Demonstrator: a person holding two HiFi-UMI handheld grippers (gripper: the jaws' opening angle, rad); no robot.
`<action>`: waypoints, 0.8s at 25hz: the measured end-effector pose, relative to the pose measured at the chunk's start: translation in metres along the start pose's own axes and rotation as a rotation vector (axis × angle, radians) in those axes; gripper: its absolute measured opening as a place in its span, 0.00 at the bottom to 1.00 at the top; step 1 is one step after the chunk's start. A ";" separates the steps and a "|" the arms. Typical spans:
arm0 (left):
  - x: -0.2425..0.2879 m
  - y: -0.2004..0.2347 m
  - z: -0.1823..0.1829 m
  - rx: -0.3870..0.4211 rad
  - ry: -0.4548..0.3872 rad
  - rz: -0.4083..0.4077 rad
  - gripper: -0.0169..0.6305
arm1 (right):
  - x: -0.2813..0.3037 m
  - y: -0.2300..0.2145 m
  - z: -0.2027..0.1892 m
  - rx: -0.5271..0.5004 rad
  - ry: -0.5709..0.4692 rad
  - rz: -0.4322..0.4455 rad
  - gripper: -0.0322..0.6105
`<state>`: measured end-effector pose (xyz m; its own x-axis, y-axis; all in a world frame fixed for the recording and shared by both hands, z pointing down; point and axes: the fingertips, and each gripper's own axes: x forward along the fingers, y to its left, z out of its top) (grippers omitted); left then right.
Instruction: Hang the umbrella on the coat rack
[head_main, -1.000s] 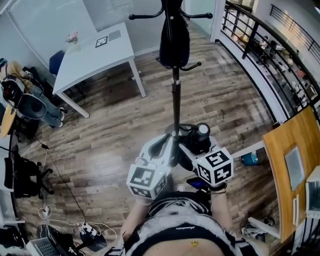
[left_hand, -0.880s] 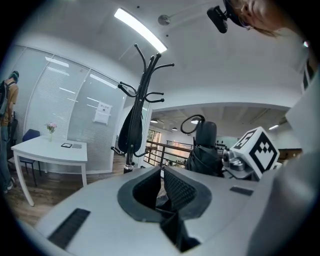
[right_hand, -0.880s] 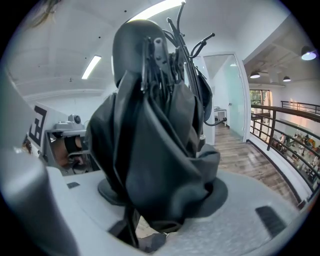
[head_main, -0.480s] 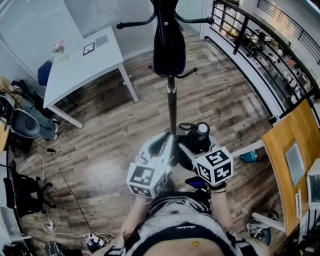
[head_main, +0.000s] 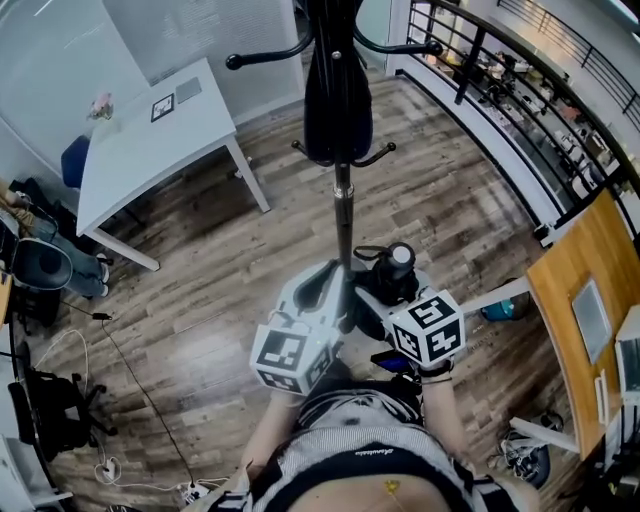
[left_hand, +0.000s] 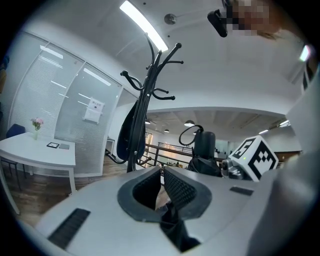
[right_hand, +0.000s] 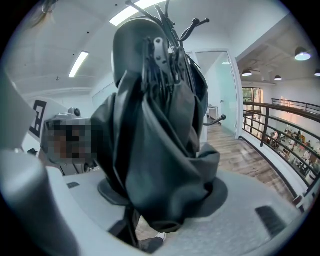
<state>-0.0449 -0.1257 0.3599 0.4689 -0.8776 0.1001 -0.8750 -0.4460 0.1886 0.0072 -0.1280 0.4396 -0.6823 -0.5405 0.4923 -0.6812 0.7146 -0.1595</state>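
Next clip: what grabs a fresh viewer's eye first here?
The folded black umbrella fills the right gripper view, clamped in the right tongs. In the head view, the black coat rack stands straight ahead on the wood floor with a dark item hanging from it. A white table stands to its left.

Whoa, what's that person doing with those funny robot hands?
A person stands in front of a coat rack with a two-jaw gripper in each hand. The right gripper is clamped on a folded black umbrella. The left gripper is shut and empty beside it. The umbrella is not on the rack yet, and something dark already hangs from the rack's upper part.
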 end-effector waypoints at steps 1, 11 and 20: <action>0.001 0.003 0.001 -0.002 0.000 -0.003 0.06 | 0.003 0.000 0.001 0.003 0.002 -0.004 0.46; 0.005 0.027 0.006 0.015 -0.001 -0.059 0.06 | 0.024 -0.002 0.001 0.031 0.008 -0.056 0.46; 0.008 0.031 0.010 0.010 -0.013 -0.072 0.06 | 0.031 -0.001 -0.001 0.028 0.012 -0.065 0.46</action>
<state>-0.0695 -0.1482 0.3568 0.5288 -0.8455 0.0743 -0.8404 -0.5092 0.1855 -0.0130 -0.1456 0.4561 -0.6335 -0.5794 0.5128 -0.7310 0.6654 -0.1511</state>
